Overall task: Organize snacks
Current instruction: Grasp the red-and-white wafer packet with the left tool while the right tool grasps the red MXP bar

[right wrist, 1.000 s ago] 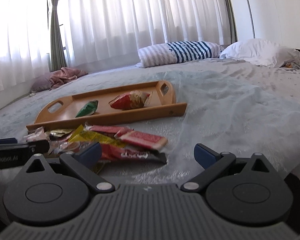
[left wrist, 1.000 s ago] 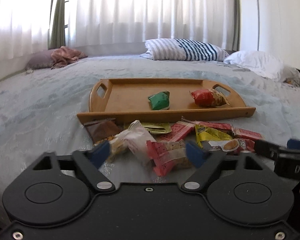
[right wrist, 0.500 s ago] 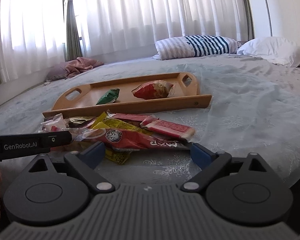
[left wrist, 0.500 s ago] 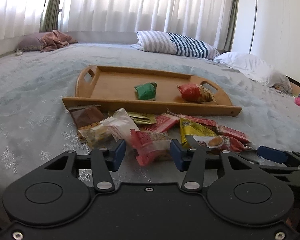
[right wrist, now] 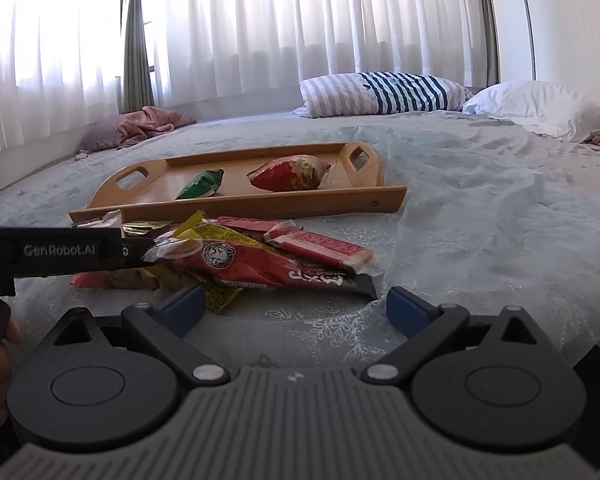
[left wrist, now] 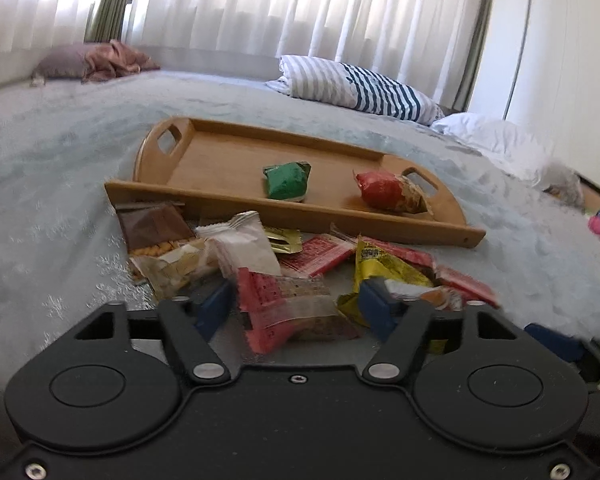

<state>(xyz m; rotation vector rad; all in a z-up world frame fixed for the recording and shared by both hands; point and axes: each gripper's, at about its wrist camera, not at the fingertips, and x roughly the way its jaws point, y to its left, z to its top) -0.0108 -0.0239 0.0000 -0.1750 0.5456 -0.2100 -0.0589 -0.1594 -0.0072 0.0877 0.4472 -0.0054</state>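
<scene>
We see the snack pile [left wrist: 284, 264] lying loose on the pale bedspread [left wrist: 52, 184], just in front of the near long rail of the wooden tray [left wrist: 204, 168], which serves as our landmark. Nearest the tray's near rail lie a brown packet [left wrist: 152, 224], a white wrapper [left wrist: 244, 244] and a small gold sachet [left wrist: 284, 240]; farther from the rail sit a yellow packet [left wrist: 384, 268] and a long red bag [right wrist: 260, 268], with a flat red bar [right wrist: 320, 248] beside it. Inside the tray rest a green packet [left wrist: 288, 180] near its middle and a red pouch [left wrist: 388, 192] close to its right-hand handle. Our left gripper [left wrist: 296, 308] tilts down toward the pile on the side away from the tray, and its jaws have just been opening; a red-and-clear packet [left wrist: 292, 304] lies between its blue fingertips [left wrist: 216, 308], and the pads do not press on it. Our right gripper [right wrist: 296, 312] also slopes downward, farther from the tray than the long red bag, its jaws spread wide over bare bedspread and grasping nothing. In the right wrist view the left gripper's black finger reaches across to the pile. Beyond the tray's far rail lie a striped pillow [left wrist: 360, 88] and a white pillow [right wrist: 540, 108], before white curtains [right wrist: 300, 32].
</scene>
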